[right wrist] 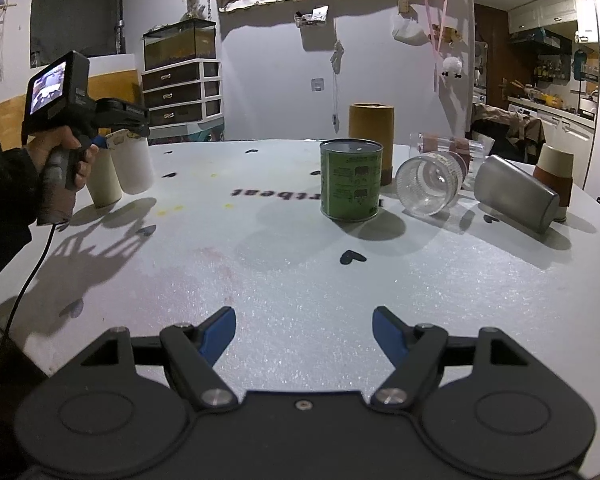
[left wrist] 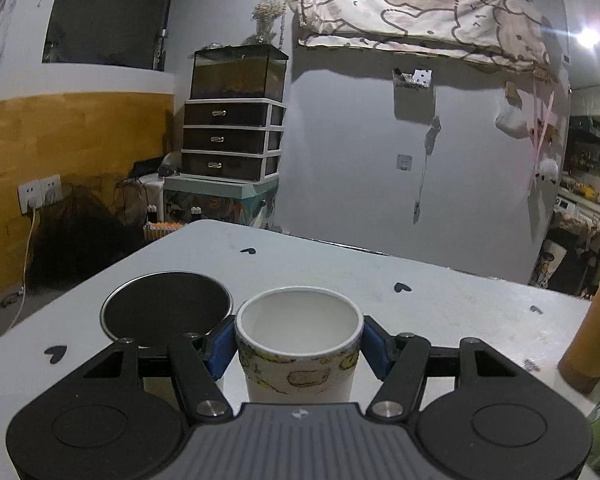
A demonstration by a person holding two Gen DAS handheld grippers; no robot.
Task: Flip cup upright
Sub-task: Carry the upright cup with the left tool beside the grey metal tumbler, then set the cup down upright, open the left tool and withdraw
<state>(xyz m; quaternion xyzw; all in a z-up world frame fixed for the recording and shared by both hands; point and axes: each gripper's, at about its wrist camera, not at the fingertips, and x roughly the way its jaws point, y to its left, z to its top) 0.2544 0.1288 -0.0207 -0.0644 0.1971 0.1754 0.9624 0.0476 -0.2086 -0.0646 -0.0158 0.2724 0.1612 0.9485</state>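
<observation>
A white paper cup (left wrist: 299, 344) with a yellow patterned band stands upright, mouth up, between my left gripper's (left wrist: 299, 346) blue fingers (left wrist: 220, 346), which press its sides. In the right wrist view the same cup (right wrist: 134, 164) is held at the table's far left by the left gripper (right wrist: 112, 138), its base close to the table. My right gripper (right wrist: 304, 334) is open and empty over the near table. A glass cup (right wrist: 430, 184) and a metal cup (right wrist: 516, 194) lie on their sides at the right.
An upright dark-lined metal cup (left wrist: 166, 308) stands left of the held cup; it shows as a beige cup (right wrist: 104, 182) in the right view. A green tin (right wrist: 351, 184), a brown cylinder (right wrist: 371, 136) and an upside-down paper cup (right wrist: 554, 176) stand on the white table (right wrist: 280, 272).
</observation>
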